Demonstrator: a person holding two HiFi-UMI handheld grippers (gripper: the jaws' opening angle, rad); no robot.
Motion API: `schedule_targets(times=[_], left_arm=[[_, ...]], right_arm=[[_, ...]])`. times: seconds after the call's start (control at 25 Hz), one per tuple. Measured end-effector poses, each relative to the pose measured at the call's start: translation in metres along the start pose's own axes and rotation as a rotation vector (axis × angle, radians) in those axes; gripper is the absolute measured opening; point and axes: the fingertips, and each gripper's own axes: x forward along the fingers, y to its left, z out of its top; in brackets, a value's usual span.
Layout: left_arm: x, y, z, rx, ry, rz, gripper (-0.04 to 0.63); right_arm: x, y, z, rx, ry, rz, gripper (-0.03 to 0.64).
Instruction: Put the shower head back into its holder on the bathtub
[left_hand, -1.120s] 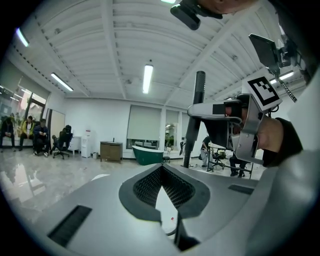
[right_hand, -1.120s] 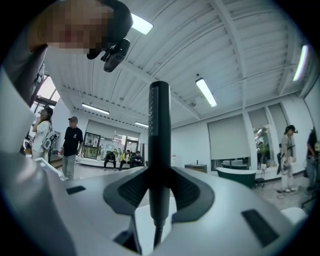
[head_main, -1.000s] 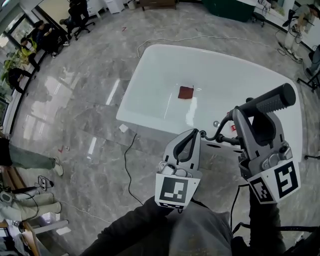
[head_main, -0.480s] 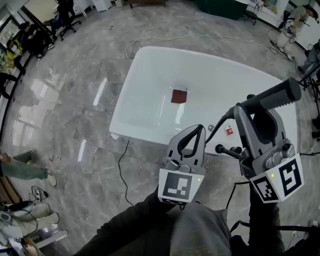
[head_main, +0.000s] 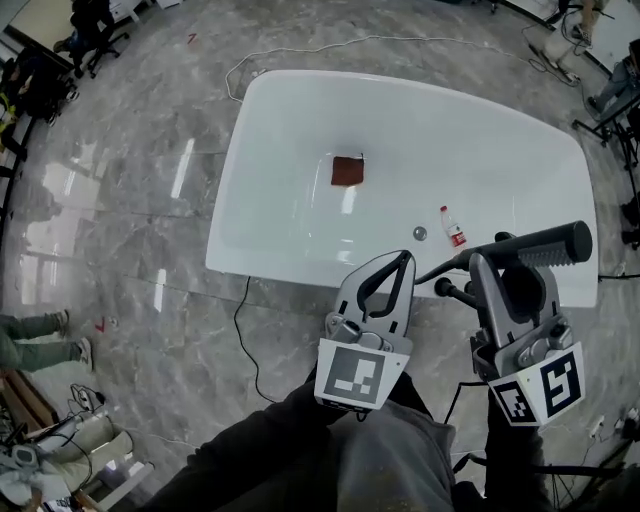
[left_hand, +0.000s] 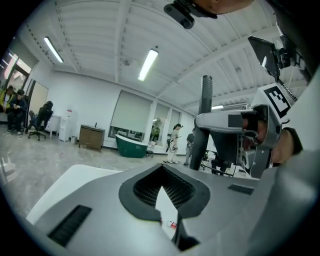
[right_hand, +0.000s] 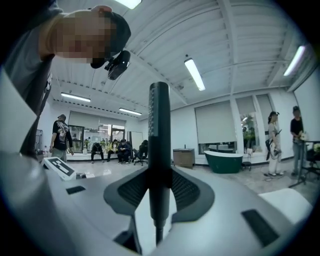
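right tongs grip shower head, now leveller | left tongs closed, empty

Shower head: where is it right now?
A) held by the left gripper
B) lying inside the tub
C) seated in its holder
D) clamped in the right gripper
D: in the right gripper view the dark shower head stands upright between the right gripper's jaws, which are closed on it.
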Motion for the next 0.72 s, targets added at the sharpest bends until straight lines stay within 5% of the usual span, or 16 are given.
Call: schedule_targets(times=[0.72], left_arm=[[0.053,0.011,-0.051,0.027,0.038,0.027,0.003]], right_arm=[[-0.002,-0.028,-0.084,0.055,-0.01,-0.002,0.141]])
